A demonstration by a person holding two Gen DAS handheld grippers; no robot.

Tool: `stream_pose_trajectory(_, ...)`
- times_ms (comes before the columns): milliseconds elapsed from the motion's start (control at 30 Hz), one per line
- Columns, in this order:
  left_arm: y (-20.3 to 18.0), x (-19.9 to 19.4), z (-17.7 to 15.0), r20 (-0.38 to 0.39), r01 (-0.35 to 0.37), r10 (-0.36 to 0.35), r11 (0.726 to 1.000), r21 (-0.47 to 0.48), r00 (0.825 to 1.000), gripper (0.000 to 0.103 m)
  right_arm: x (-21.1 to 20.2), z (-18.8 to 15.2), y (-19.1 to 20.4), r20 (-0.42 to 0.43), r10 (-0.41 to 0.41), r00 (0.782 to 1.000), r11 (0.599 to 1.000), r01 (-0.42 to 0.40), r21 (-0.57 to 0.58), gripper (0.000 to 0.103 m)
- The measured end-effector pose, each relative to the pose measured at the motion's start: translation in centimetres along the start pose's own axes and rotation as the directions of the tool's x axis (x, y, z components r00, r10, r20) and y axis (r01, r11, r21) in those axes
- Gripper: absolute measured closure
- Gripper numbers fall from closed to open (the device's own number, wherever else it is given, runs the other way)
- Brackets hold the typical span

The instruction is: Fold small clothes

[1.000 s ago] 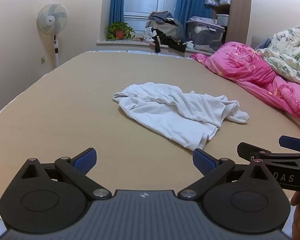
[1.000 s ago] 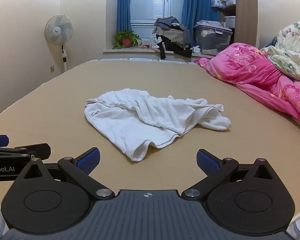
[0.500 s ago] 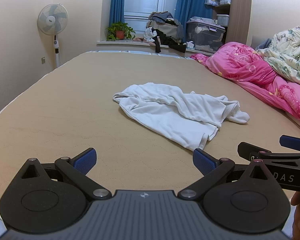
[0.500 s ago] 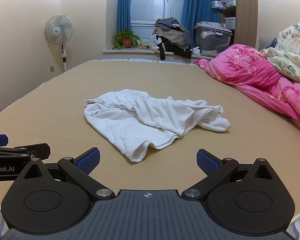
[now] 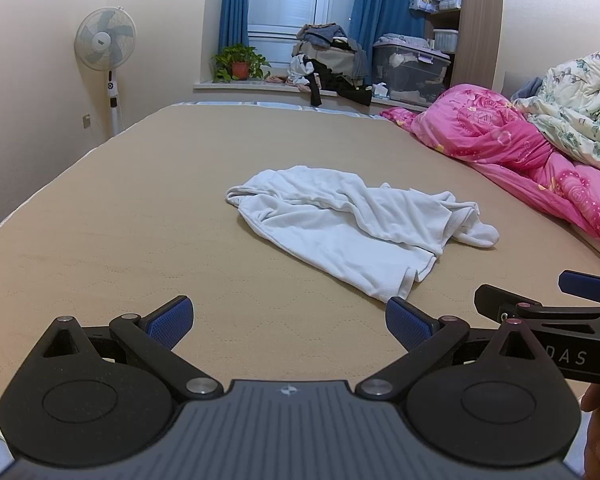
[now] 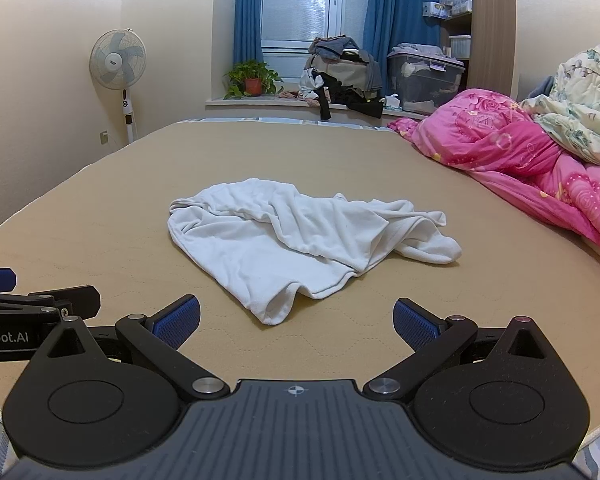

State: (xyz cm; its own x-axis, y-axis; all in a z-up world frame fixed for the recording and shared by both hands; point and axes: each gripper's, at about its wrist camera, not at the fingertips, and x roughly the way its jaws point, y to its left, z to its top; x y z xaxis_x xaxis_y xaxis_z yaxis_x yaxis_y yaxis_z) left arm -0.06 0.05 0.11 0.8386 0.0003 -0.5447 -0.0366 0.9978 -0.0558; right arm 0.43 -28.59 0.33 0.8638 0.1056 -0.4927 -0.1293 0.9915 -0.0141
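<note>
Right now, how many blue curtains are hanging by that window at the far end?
2. One blue curtain hangs left of the window, above the potted plant; the other blue curtain hangs right of it, beside the shelves. None looks hidden.

Tan quilted mattress; crumpled pink floral duvet at right; white standing fan, potted green plant by blue-curtained window.

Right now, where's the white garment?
In both wrist views the white garment lies crumpled mid-mattress, ahead of both open grippers, with the pink quilt off to its right.
</note>
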Motion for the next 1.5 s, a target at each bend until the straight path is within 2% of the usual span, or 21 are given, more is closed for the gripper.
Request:
stream_pose_trajectory(167,-0.6,-1.5,-0.3,0.030,-0.004,0.004,1.000,0.015,1.000,0.004,0.3,0.3,-0.3,-0.001,0.006,1.000,1.000,-0.006,0.022,0.001)
stream_pose_trajectory(200,-0.4,-1.4,-0.3,0.038,-0.004,0.003,1.000,0.023,0.999,0.014,0.2,0.6,-0.8,0.005,0.004,1.000,0.999,-0.004,0.037,0.002)
stream_pose_trajectory(233,-0.6,-1.6,-0.5,0.042,-0.001,-0.001,0.999,0.045,0.999,0.032,0.0,0.7,-1.1,0.015,0.000,1.000,0.999,0.000,0.046,0.004)
stream_pose_trajectory(300,-0.5,-0.7,-0.6,0.019,0.011,-0.012,0.998,0.065,1.000,0.055,-0.7,1.2,-2.2,0.039,-0.006,0.999,0.998,0.003,0.064,0.015)
stream_pose_trajectory(333,-0.5,-0.2,-0.5,0.003,0.017,-0.017,0.997,0.069,1.000,0.073,-0.8,1.6,-2.8,0.046,-0.012,0.999,0.998,0.009,0.060,0.032)
stream_pose_trajectory(367,-0.5,0.9,-0.4,-0.047,0.029,-0.026,0.998,0.059,0.999,0.079,-0.6,2.0,-3.5,0.041,-0.007,0.999,0.999,0.005,0.045,0.053)
stream_pose_trajectory(400,-0.5,1.7,-0.2,-0.089,0.047,-0.043,0.998,0.042,0.995,0.081,-0.2,2.3,-4.0,0.025,-0.001,1.000,0.999,0.000,0.036,0.063)
stream_pose_trajectory(433,-0.5,2.4,0.1,-0.108,0.062,-0.059,0.998,0.029,0.992,0.081,0.2,2.7,-4.9,0.014,0.005,1.000,0.999,-0.006,0.044,0.071)
stream_pose_trajectory(500,-0.6,4.2,0.5,-0.183,0.098,-0.100,0.995,-0.018,0.978,0.081,0.9,3.4,-6.9,0.008,-0.008,1.000,0.997,0.008,0.073,0.070)
stream_pose_trajectory(667,-1.9,11.5,1.7,-0.244,0.139,-0.172,0.979,-0.146,0.955,0.081,1.8,3.5,-10.7,-0.020,-0.024,1.000,0.983,0.027,0.182,0.067)
stream_pose_trajectory(700,-2.4,13.0,2.0,-0.235,0.147,-0.195,0.967,-0.206,0.952,0.081,1.9,3.3,-11.0,-0.037,-0.014,0.999,0.981,0.021,0.194,0.067)
stream_pose_trajectory(767,-3.1,16.1,2.3,-0.274,0.142,-0.243,0.930,-0.340,0.931,0.076,2.2,2.8,-11.4,-0.049,0.008,0.999,0.980,0.002,0.201,0.067)
stream_pose_trajectory(900,-4.1,20.5,2.3,-0.277,0.125,-0.301,0.850,-0.512,0.913,0.045,2.7,2.4,-12.5,-0.036,0.040,0.999,0.968,-0.030,0.250,0.062)
stream_pose_trajectory(967,-5.1,22.0,2.1,-0.281,0.117,-0.308,0.835,-0.537,0.909,0.040,2.4,2.5,-13.4,-0.002,0.041,0.999,0.958,-0.039,0.283,0.058)
stream_pose_trajectory(1000,-5.9,22.7,2.1,-0.310,0.089,-0.287,0.848,-0.523,0.906,0.041,2.1,2.4,-13.8,0.015,0.043,0.999,0.954,-0.045,0.297,0.057)
stream_pose_trajectory(1067,-7.4,23.3,1.7,-0.357,0.002,-0.161,0.914,-0.407,0.920,0.066,2.2,2.4,-14.2,0.011,0.044,0.999,0.948,-0.045,0.315,0.057)
stream_pose_trajectory(1100,-8.1,23.4,2.0,-0.376,-0.027,-0.113,0.937,-0.348,0.920,0.091,2.2,2.4,-14.2,0.010,0.041,0.999,0.949,-0.042,0.312,0.056)
stream_pose_trajectory(1133,-8.4,23.5,2.1,-0.395,-0.032,-0.101,0.948,-0.316,0.913,0.096,2.2,2.4,-14.3,0.007,0.038,0.999,0.951,-0.038,0.306,0.056)
stream_pose_trajectory(1200,-7.8,22.4,3.2,-0.393,-0.028,-0.089,0.959,-0.283,0.915,0.098,2.3,2.4,-14.3,-0.002,0.030,1.000,0.954,-0.028,0.300,0.056)
stream_pose_trajectory(1333,-5.0,17.2,4.4,-0.316,0.011,-0.053,0.991,-0.134,0.947,0.098,2.3,2.2,-14.9,-0.018,0.010,1.000,0.949,-0.004,0.317,0.056)
stream_pose_trajectory(1500,0.1,8.0,5.0,-0.292,0.061,-0.048,0.997,0.037,0.955,0.099,2.1,2.0,-15.2,-0.044,-0.010,0.999,0.938,0.024,0.346,0.056)
